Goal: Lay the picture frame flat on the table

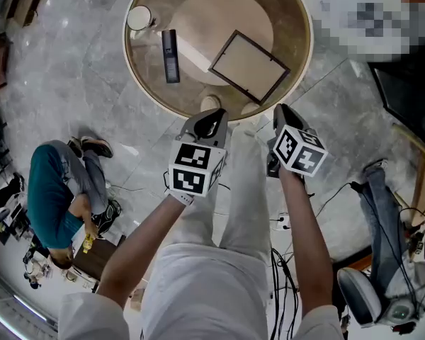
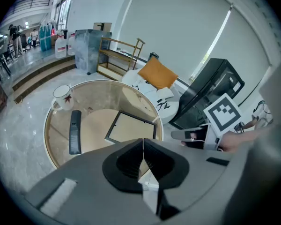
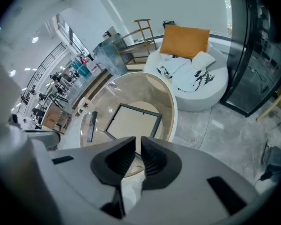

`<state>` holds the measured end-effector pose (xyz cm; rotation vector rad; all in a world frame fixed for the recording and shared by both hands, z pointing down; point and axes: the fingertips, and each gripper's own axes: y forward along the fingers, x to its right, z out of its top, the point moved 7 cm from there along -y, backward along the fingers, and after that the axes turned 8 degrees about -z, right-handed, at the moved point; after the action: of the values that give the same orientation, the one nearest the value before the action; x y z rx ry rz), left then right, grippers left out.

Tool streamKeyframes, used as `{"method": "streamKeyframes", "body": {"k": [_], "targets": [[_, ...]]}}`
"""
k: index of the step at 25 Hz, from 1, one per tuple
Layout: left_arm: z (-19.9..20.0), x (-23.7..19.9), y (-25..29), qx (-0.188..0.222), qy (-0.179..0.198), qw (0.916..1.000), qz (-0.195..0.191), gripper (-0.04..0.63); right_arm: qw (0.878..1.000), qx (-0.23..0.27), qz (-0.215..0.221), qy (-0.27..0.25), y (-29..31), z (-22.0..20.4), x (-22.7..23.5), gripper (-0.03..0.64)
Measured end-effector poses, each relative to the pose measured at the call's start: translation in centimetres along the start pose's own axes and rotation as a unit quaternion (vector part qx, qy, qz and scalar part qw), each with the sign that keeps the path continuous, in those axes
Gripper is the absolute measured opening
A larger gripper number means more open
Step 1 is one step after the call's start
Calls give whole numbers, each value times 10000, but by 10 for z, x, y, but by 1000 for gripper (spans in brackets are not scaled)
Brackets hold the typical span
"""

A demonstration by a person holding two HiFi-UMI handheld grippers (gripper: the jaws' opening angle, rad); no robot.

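The picture frame [image 1: 249, 66], thin black border around a pale panel, lies flat on the round glass table [image 1: 138, 76], right of its middle. It also shows ahead of the jaws in the left gripper view [image 2: 131, 128] and in the right gripper view [image 3: 133, 121]. Both grippers hang over the table's near rim, above the person's lap and clear of the frame. My left gripper [image 1: 211, 122] [image 2: 143, 142] is shut, tips touching, with nothing in it. My right gripper [image 1: 282, 112] [image 3: 137, 142] shows a thin slit between its jaws, and nothing is between them.
A white mug [image 1: 139, 18] and a black remote [image 1: 170, 55] rest on the table's left side. A person in teal [image 1: 53, 197] crouches on the floor at left. Cables [image 1: 283, 282] trail by my feet. A white round sofa [image 3: 196, 74] with an orange cushion stands beyond the table.
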<state>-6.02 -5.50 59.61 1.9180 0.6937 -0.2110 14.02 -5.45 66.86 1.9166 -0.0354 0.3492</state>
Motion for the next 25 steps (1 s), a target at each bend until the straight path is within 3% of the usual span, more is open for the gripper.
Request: {"method": "streamKeyframes", "body": {"k": [6, 25], "targets": [[18, 26, -41, 108, 120, 9998, -82, 9, 9976, 198, 280, -596, -67, 9, -6, 26], [93, 87, -187, 773, 513, 9952, -316, 9, 9833, 1144, 717, -1220, -267, 65, -70, 17]]}}
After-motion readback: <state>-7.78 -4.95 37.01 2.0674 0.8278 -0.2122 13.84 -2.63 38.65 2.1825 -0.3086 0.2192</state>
